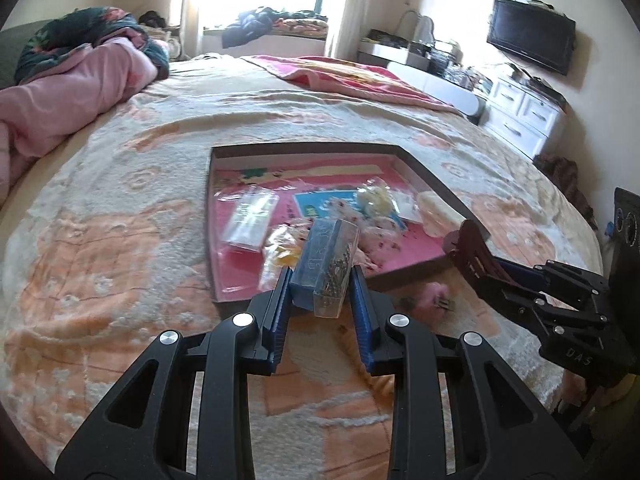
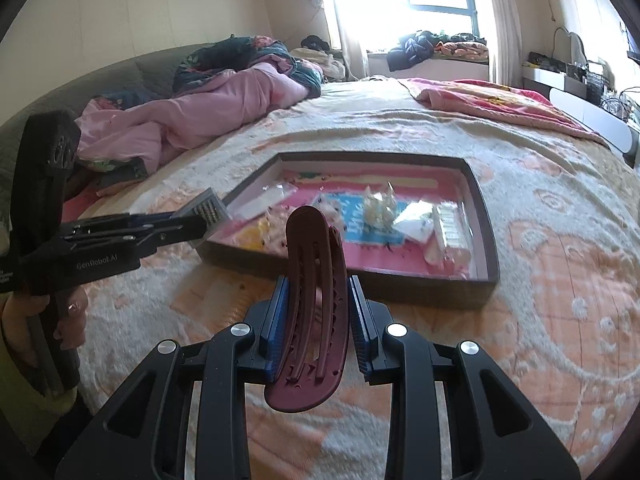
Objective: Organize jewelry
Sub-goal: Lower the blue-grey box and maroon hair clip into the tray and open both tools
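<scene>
A: Left gripper (image 1: 320, 280), black frame, blue finger pads: status?
B: Clamped on a small clear plastic box with a blue base (image 1: 326, 268), packed with small metal pieces. Box raised above the near left corner of the shallow dark-rimmed tray with a pink floor (image 1: 424, 168), tilted toward the camera.

A: Tray contents, left to right?
B: Clear rectangular plastic case (image 1: 252, 216) at left. Yellow item in a clear bag (image 1: 280, 252) just beside it, partly hidden behind the held box. Blue printed card (image 1: 320, 206) at centre. Pale yellow bundle in clear wrap (image 1: 374, 200) beyond the card. Cream ribbed piece (image 1: 438, 214) against the right wall. Exact types not discernible.

A: Outside the tray?
B: Small pink fluffy clip (image 1: 434, 300) on the peach-and-cream patterned bedspread (image 1: 120, 240), near the tray's front edge.

A: Right gripper (image 2: 318, 288)?
B: Closed on a dark maroon plastic hair clip with long slots (image 2: 316, 300). Clip upright between the pads, lifted off the bedspread, in front of the tray's near wall.
</scene>
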Motion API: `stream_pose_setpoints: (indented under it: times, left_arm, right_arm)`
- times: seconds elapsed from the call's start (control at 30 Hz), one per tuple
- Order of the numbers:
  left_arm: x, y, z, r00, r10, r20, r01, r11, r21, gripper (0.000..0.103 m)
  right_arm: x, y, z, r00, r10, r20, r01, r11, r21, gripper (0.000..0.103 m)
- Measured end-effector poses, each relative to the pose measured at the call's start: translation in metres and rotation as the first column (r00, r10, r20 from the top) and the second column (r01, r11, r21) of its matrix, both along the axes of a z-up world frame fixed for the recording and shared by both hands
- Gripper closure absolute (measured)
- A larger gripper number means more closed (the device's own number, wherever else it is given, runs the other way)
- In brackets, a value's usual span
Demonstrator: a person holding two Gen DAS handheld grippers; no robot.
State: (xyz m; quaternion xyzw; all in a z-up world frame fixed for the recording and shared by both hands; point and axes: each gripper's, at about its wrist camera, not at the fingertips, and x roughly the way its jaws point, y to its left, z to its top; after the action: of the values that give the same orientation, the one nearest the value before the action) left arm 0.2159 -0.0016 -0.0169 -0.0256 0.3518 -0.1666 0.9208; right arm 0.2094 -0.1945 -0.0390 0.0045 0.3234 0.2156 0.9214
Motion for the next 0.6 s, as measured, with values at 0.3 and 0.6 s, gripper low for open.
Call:
stream_pose_setpoints:
  times: [0.3, 0.6]
  left_arm:
    - [0.009, 0.019, 0.002, 0.997, 0.074, -0.009, -0.074, 0.997, -0.029, 0.082]
    - [0.024, 0.018, 0.001, 0.995, 0.104, -0.009, -0.105, 0.994, -0.029, 0.082]
  right_arm:
    - [0.022, 0.003, 0.009, 1.000, -0.018, 0.022, 0.018, 1.000, 0.012, 0.075]
    - [0.046, -0.005, 0.011, 0.997, -0.066, 0.027, 0.065, 0.998, 0.011, 0.075]
